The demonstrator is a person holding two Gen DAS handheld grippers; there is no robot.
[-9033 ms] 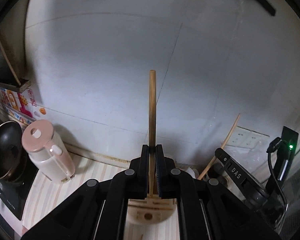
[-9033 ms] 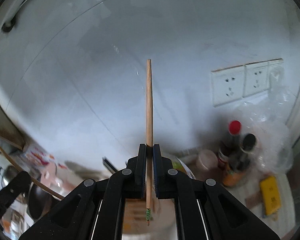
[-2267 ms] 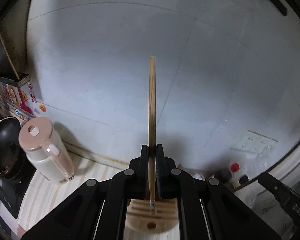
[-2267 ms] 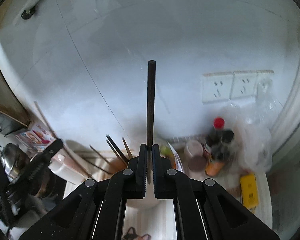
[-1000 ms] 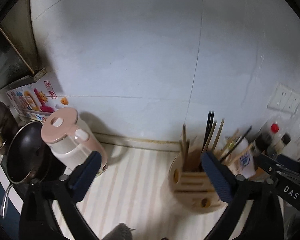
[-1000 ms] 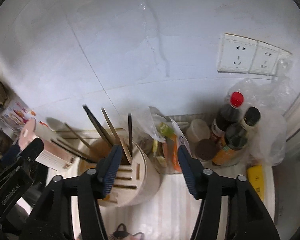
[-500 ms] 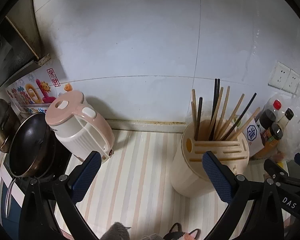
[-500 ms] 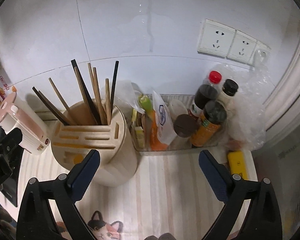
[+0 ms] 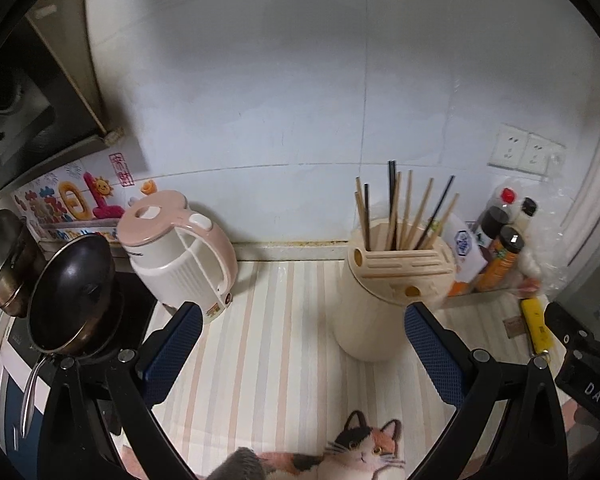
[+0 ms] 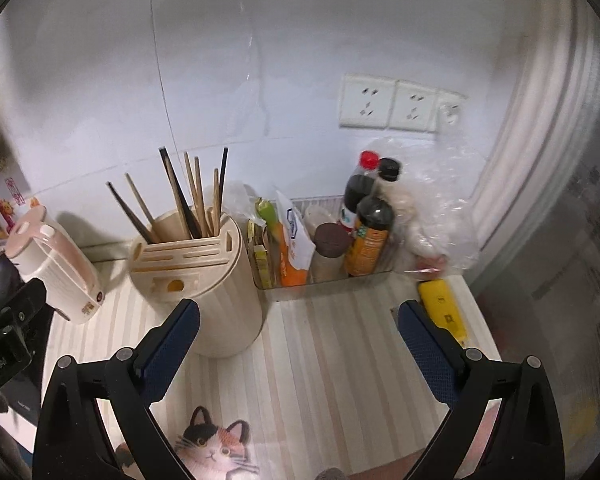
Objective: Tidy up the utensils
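A cream utensil holder [image 9: 374,308] stands on the striped counter and also shows in the right wrist view [image 10: 220,300]. Several wooden and black chopsticks [image 9: 404,210] stand upright in its back opening; they also show in the right wrist view [image 10: 188,198]. My left gripper [image 9: 302,332] is wide open and empty, above the counter in front of and left of the holder. My right gripper [image 10: 298,328] is wide open and empty, in front of and right of the holder. The other gripper's body shows at the right edge [image 9: 584,360].
A pink-lidded kettle [image 9: 180,252] stands left of the holder, with a black pan [image 9: 70,292] and a steel pot [image 9: 0,264] beyond. A clear tray of sauce bottles and packets [image 10: 340,232] sits to the right, then a yellow object [image 10: 444,308]. A cat-print mat [image 10: 212,448] lies at the front.
Both grippers held a chopstick upright earlier; now both are open and empty and the chopsticks stand in the holder. Both grippers have drawn back and up from the holder.
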